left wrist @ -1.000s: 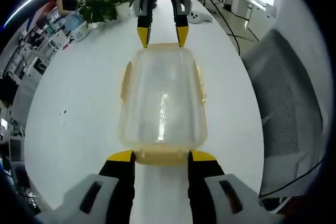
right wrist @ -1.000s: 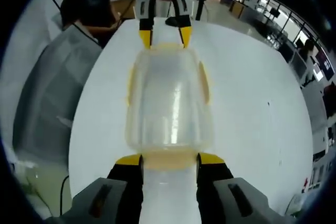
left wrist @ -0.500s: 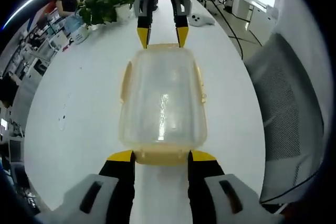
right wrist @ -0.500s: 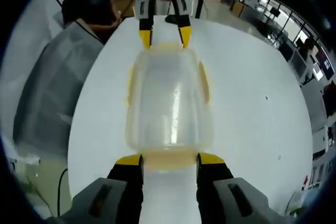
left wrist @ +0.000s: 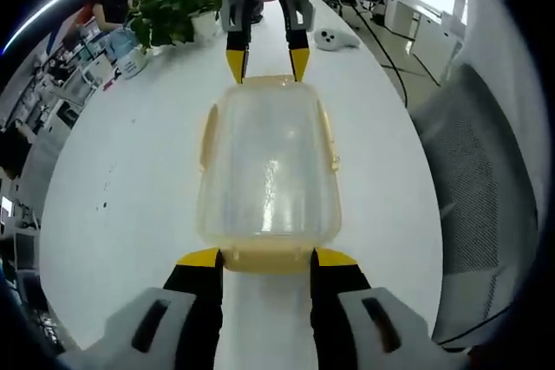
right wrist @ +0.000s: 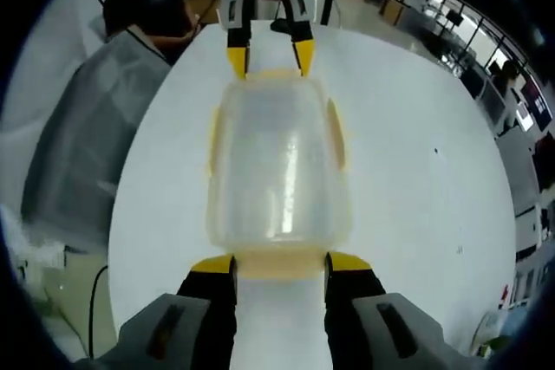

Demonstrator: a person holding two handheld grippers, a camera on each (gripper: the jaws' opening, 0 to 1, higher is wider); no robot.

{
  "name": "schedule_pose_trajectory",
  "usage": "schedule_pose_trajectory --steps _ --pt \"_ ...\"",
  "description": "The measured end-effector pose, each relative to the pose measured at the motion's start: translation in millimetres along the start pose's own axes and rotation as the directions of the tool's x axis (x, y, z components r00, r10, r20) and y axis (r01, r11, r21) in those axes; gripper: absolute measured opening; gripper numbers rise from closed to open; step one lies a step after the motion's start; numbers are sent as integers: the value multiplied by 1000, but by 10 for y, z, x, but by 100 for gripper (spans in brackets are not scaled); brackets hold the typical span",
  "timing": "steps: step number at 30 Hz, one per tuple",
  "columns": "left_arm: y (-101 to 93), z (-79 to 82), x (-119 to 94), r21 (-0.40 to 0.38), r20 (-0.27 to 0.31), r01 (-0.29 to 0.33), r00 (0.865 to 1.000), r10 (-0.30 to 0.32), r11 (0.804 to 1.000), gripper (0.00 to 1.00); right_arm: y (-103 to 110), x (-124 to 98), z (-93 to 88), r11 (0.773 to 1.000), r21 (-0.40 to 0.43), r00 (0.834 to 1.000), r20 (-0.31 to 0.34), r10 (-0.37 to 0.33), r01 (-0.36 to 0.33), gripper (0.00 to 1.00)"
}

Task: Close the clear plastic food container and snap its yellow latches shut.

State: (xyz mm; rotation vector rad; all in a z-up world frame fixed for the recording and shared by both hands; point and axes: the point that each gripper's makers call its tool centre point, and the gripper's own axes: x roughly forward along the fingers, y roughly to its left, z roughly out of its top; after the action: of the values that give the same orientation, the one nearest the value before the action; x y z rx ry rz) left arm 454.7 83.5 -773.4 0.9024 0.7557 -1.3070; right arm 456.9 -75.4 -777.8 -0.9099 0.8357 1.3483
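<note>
The clear plastic container (left wrist: 267,166) lies lengthwise on the white table (left wrist: 121,179) with its lid on and yellow latches along its sides. My left gripper (left wrist: 267,259) stands open, its yellow tips flanking the near end latch (left wrist: 265,262). At the far end the right gripper (left wrist: 267,65) has its tips at the other end latch. In the right gripper view the same container (right wrist: 279,162) sits ahead of my right gripper (right wrist: 280,263), which is open around its near end latch (right wrist: 279,268). The left gripper (right wrist: 270,60) is at the far end.
A potted plant (left wrist: 169,10) and a white mouse (left wrist: 332,38) lie at the far end of the table. A grey mesh chair (left wrist: 481,205) stands beside the table's right edge. A person (right wrist: 147,2) sits past the table's far left.
The table and room have drifted slightly in both views, while the container keeps the same place between the two grippers. Neither gripper's jaws have changed their spread.
</note>
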Motion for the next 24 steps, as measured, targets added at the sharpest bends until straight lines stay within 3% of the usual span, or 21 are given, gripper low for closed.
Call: schedule_pose_trajectory --steps 24 --pt "31 -27 133 -4 10 26 1000 -26 1000 39 -15 84 -87 999 28 1000 2 25 -25 38"
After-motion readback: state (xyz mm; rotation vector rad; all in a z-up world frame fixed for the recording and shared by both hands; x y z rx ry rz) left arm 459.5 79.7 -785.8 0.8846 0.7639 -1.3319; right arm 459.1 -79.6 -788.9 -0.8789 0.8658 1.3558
